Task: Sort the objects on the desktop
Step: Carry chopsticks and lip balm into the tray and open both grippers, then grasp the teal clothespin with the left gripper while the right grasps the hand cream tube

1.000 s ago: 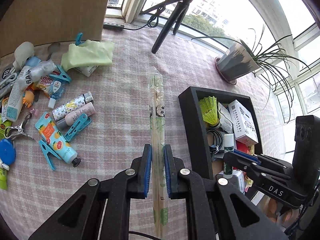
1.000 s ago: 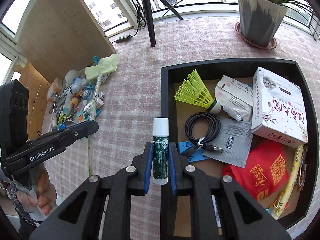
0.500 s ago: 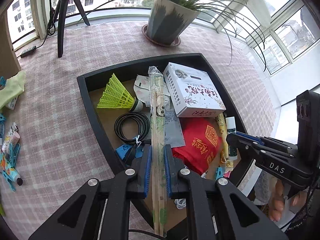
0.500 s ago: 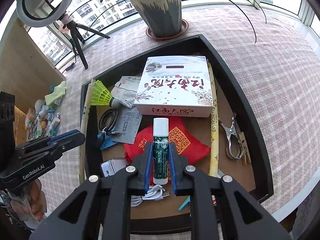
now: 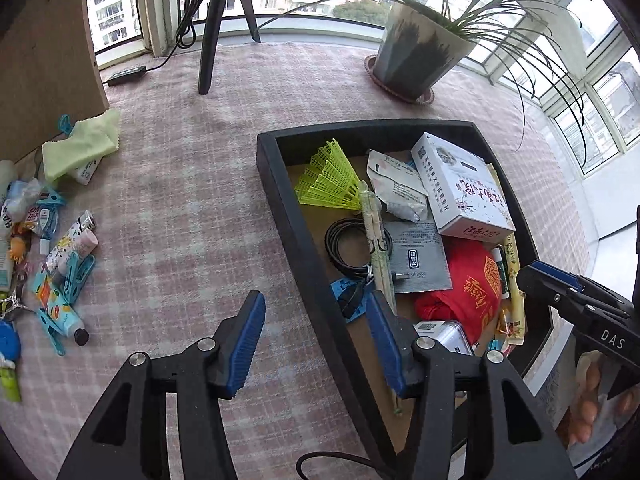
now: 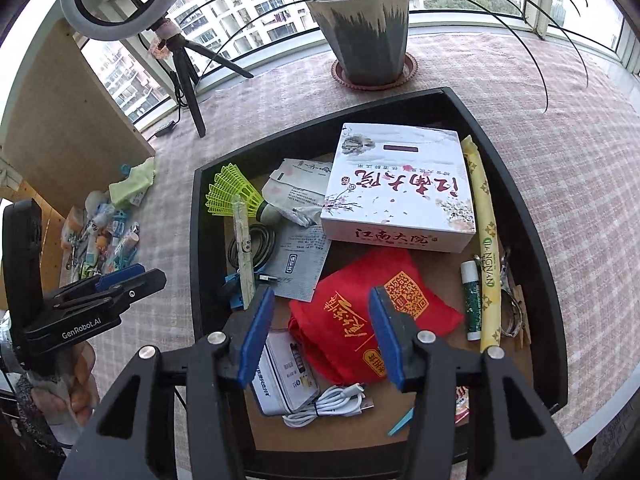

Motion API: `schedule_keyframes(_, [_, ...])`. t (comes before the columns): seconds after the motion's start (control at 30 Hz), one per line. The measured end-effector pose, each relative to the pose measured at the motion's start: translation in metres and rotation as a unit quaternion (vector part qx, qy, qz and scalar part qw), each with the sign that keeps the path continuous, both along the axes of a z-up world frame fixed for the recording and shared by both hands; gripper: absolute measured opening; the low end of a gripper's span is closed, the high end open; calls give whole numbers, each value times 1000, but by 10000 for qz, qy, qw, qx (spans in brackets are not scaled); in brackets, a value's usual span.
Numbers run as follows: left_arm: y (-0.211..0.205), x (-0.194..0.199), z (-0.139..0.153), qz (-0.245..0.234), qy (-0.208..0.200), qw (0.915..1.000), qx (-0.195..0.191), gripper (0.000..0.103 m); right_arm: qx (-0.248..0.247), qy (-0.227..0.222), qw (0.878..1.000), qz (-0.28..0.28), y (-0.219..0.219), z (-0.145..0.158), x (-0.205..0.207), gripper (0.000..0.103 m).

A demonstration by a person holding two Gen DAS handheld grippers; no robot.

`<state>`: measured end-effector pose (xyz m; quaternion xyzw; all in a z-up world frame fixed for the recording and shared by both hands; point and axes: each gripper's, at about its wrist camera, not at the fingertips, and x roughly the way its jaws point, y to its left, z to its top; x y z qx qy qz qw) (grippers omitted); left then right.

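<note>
Both grippers hang over the black tray with their jaws opening and nothing pinched between the blue pads. The left gripper straddles the tray's left wall; the wrapped chopsticks lie free inside the tray, slanting from the yellow-green shuttlecock across the coiled black cable, their near end just beside the right pad, contact unclear. The right gripper stands above the red pouch. The green-and-white lip balm stick rests on the tray floor right of that pouch, touching the long yellow sachet, below the white printed box. Unsorted tubes and clips stay heaped on the checked cloth well left of the tray.
</note>
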<state>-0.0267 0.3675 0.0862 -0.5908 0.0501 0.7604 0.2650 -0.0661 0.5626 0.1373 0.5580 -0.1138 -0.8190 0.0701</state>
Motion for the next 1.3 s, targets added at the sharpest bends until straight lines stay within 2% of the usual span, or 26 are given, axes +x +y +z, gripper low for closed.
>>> schedule_keyframes(0.1, [-32, -13, -8, 372, 37, 9991, -176, 51, -86, 8, 9996, 271, -23, 0, -6, 48])
schedule_keyframes(0.23, [-83, -34, -19, 1058, -62, 9941, -220, 51, -211, 11, 9978, 628, -58, -1, -14, 48])
schedule_keyframes(0.5, [-178, -57, -40, 2197, -253, 9747, -333, 51, -318, -39, 9880, 1514, -136, -6, -28, 48])
schedule_keyframes(0.73, [-236, -59, -49, 2788, -326, 9591, -361, 50, -282, -98, 9724, 2315, -205, -12, -36, 48])
schedule_keyframes(0.83, [-254, -58, -52, 2960, -379, 9538, -344, 50, -221, -118, 9653, 2598, -232, -16, -38, 48])
schedule_keyframes(0.97, [-268, -57, -56, 3043, -432, 9511, -313, 50, -175, -212, 9560, 2921, -266, -23, -44, 47])
schedule_keyframes(1.13, [-270, -58, -60, 3035, -568, 9511, -64, 50, -105, -382, 9457, 3226, -305, -37, -49, 39])
schedule_keyframes(1.3, [-260, -64, -67, 2918, -584, 9547, -95, 50, -27, -550, 9400, 3366, -330, -52, -55, 37])
